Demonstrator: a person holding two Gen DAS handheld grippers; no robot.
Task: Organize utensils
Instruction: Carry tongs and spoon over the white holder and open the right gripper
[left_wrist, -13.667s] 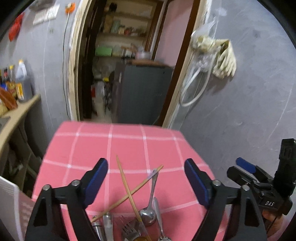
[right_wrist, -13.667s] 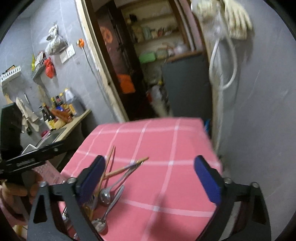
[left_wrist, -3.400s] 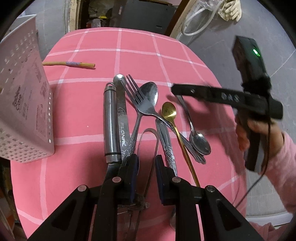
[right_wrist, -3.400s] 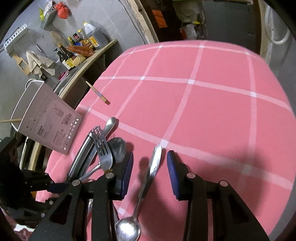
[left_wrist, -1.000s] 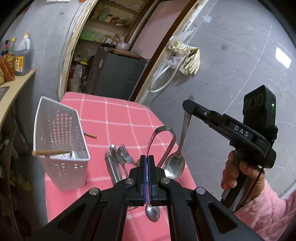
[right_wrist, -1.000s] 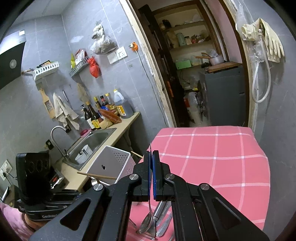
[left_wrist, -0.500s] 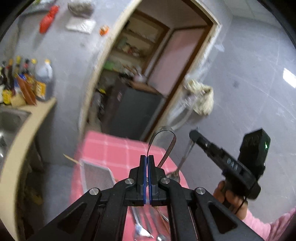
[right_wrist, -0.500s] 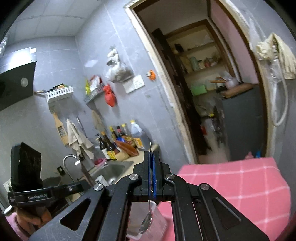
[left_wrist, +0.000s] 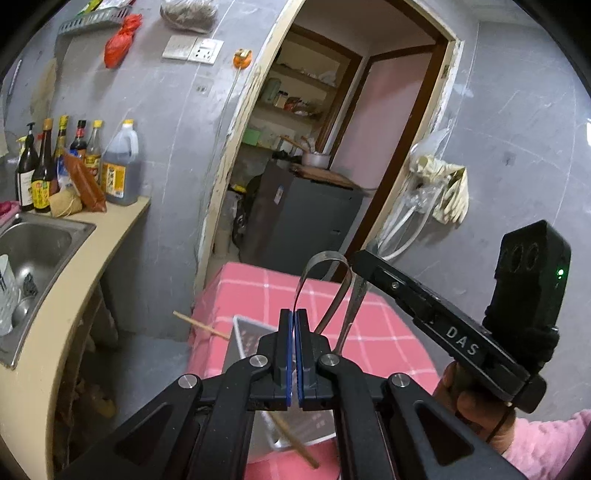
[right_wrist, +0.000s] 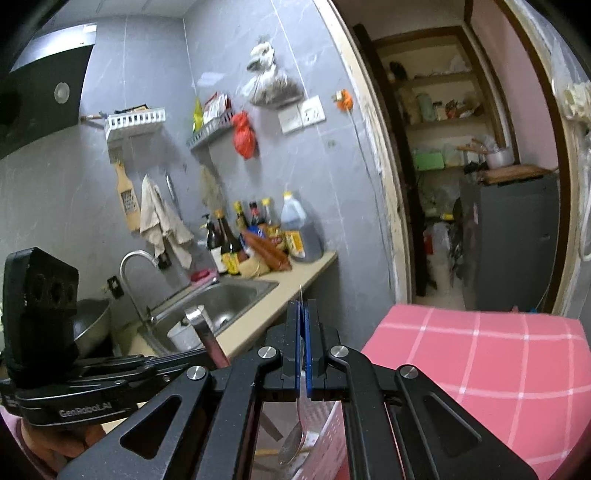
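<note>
From the left wrist view, I note my left gripper (left_wrist: 294, 354) clamped tight on one leg of the metal tongs (left_wrist: 325, 284), their loop standing up ahead of the pads, presumably so they drop legs-first into the white basket (left_wrist: 251, 332) just below and ahead. From the right wrist view, my right gripper (right_wrist: 303, 350) pinches the spoon (right_wrist: 295, 439) by its handle, bowl hanging directly beneath over the basket, apparently for the same drop.

Black tongs (left_wrist: 294, 354) with blue pads, silver screws, "DAS" lettering; a pink sleeve (left_wrist: 546, 439).
</note>
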